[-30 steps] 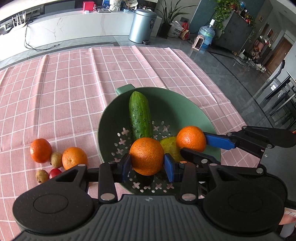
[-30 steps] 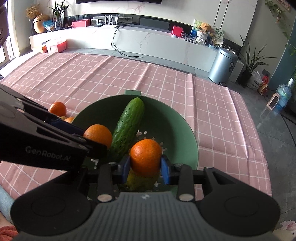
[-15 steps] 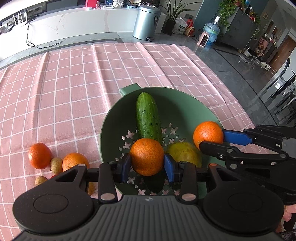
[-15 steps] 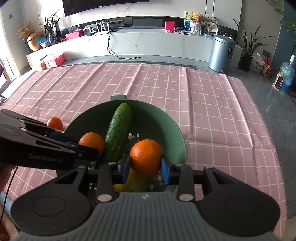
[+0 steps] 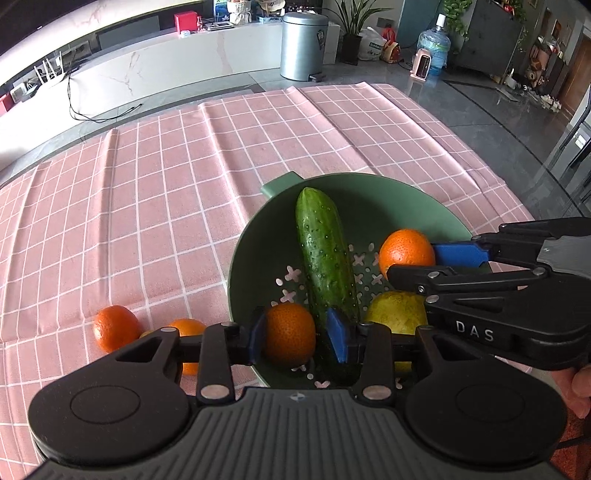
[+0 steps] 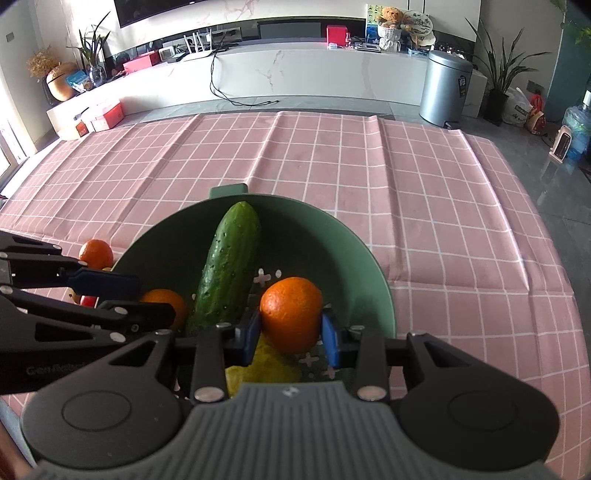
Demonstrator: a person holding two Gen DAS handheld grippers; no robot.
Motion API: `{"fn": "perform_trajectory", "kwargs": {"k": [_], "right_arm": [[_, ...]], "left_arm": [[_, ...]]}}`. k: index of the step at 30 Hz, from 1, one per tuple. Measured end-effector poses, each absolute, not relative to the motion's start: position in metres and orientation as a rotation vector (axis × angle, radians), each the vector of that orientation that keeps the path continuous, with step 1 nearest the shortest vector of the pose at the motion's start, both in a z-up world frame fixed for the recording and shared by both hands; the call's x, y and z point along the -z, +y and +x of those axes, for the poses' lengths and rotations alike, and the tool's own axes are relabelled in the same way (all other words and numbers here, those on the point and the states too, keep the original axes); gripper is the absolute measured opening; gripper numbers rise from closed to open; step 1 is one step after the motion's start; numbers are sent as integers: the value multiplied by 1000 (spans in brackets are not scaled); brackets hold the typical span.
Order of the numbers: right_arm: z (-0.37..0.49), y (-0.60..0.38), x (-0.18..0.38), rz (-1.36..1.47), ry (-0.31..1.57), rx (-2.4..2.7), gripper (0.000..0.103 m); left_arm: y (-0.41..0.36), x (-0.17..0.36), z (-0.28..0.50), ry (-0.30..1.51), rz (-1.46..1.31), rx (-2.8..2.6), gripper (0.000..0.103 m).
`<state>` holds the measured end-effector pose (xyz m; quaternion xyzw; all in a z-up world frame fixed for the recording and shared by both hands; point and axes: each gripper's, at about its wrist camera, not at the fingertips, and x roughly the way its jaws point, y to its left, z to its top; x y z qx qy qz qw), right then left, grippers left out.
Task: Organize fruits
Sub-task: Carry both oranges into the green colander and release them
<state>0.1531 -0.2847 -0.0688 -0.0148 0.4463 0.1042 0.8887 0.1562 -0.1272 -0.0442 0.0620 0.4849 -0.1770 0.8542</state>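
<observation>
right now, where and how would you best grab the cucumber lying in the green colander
Probably grip the cucumber across its narrow width on its upper half, coming from above with the jaws set crosswise to its length. It lies lengthwise up the green colander wall; that end stands free, while oranges and both grippers crowd its lower end.

Beyond the tool, a pink checked cloth covers the worktop, creased in long folds. Past its far edge runs a long white marble ledge with a black cable trailing down its face. A steel pedal bin stands on the grey floor to the right of that ledge, with a potted plant and a water bottle further right. A teddy bear and a red box sit on the ledge, and a round brown vase stands far left.
</observation>
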Motion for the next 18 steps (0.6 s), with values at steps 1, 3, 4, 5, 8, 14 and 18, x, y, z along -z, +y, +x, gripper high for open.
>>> {"fn": "perform_trajectory", "kwargs": {"k": [1,3,4,5,8,14,18], "right_arm": [[154,-285,69,-30,929,-216,32],[155,-285,69,-28,932,-211,32],[155,-285,69,-26,935,-208,32],[155,-284,68,-26,936,-206,32],[151,-282,64,-37,916,-199,32],[139,-277,50,-48,879,-191,32],[122,-269,34,-31,826,-192,34]], "left_arm": [[-127,43,155,1018,132,377,46],[-128,40,153,1010,134,387,49],[-128,39,151,1005,137,390,50],[-128,37,149,1000,139,393,50],[-127,32,144,986,141,399,50],[-118,19,133,955,128,396,51],[-107,9,123,922,123,384,51]]}}
